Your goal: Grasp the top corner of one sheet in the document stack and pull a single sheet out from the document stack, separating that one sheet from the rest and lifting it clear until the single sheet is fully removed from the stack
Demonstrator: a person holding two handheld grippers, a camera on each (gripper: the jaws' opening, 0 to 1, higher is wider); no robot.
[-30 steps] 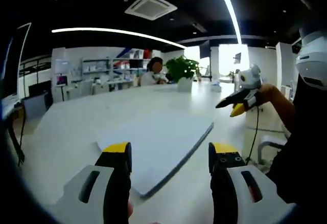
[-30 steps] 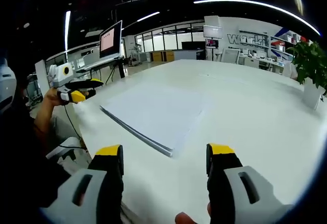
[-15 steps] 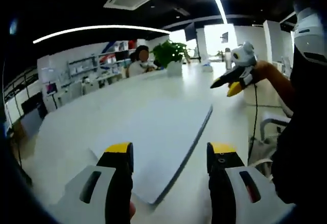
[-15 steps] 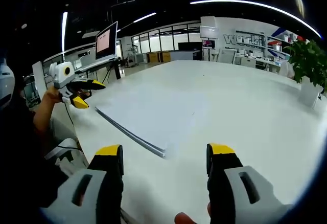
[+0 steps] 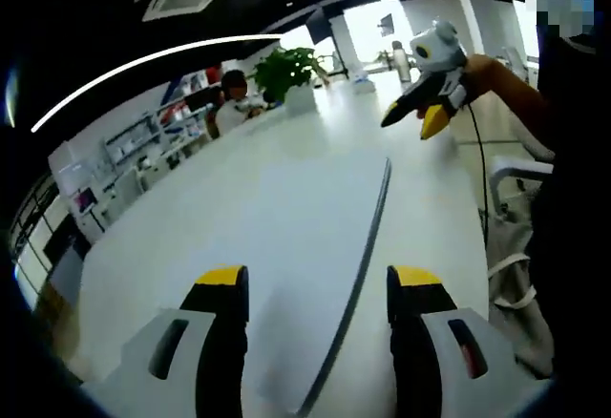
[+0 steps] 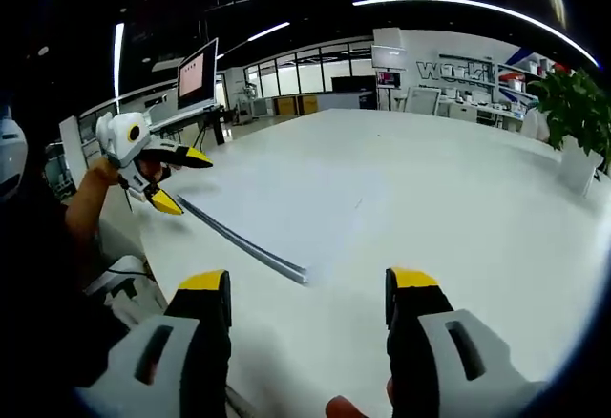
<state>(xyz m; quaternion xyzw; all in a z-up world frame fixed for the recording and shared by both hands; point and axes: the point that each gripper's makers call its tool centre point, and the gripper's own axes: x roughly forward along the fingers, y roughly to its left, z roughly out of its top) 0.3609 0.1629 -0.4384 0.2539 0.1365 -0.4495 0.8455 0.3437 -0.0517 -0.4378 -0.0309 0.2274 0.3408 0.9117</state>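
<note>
Both our left gripper (image 5: 310,289) and right gripper (image 6: 310,289) hover with jaws apart over the document stack (image 5: 286,227) on the white table (image 6: 458,208).

A potted plant (image 5: 286,79) stood at the white tabletop's (image 6: 449,189) far end, a monitor (image 6: 198,74) beyond its edge.

The stack (image 5: 315,246) runs under the left gripper's (image 5: 318,289) jaws, its near corner cut by the picture's edge; single sheets cannot be told apart; the potted plant (image 6: 573,122) is cut at the right edge
</note>
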